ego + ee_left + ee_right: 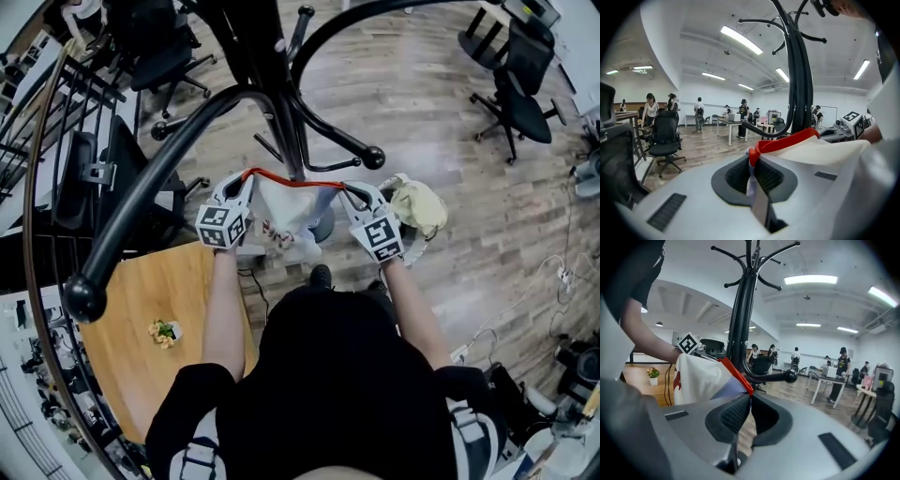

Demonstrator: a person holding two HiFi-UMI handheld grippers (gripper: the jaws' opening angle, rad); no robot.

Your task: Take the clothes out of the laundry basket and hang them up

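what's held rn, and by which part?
Both hold one white garment by its red-trimmed top edge: left gripper at one end, right gripper at the other.

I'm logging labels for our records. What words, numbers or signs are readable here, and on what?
No readable text anywhere.
Red print on the garment: too blurred and creased to read.
Cubes on the left gripper and right gripper: square black-and-white patterns, no letters or numbers.
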